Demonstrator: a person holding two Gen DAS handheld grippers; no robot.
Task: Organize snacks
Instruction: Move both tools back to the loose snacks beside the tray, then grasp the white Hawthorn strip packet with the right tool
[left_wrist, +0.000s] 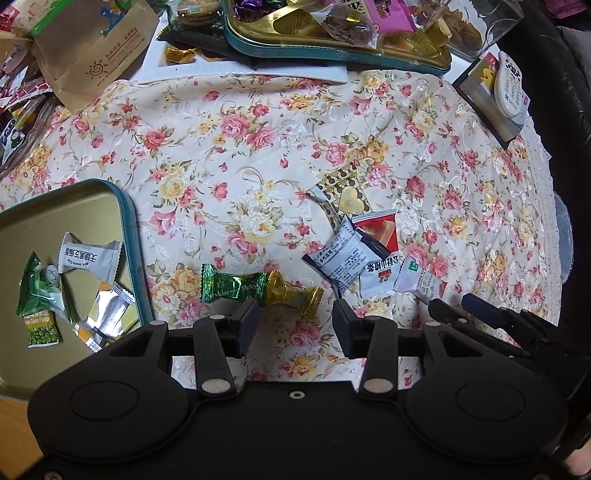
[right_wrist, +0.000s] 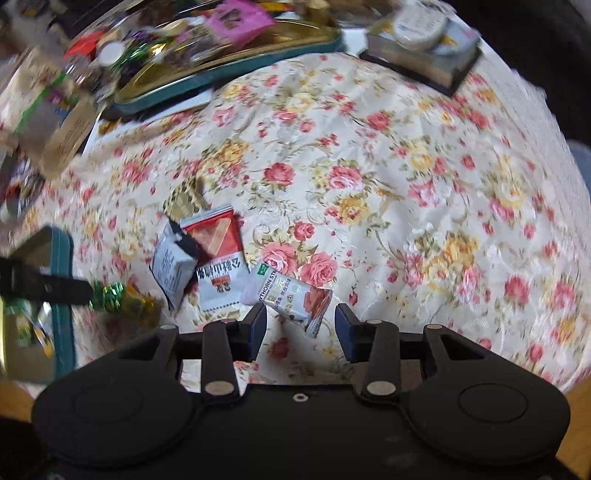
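Floral cloth: left gripper gapes over gold candy; right gripper gapes, straddling hawthorn pack. Next, in my judgement: lower, close.

i see a green twist-wrapped candy touching a gold one on the floral cloth; beside them lies a small heap of flat sachets. four packets sit in the teal-rimmed tin.
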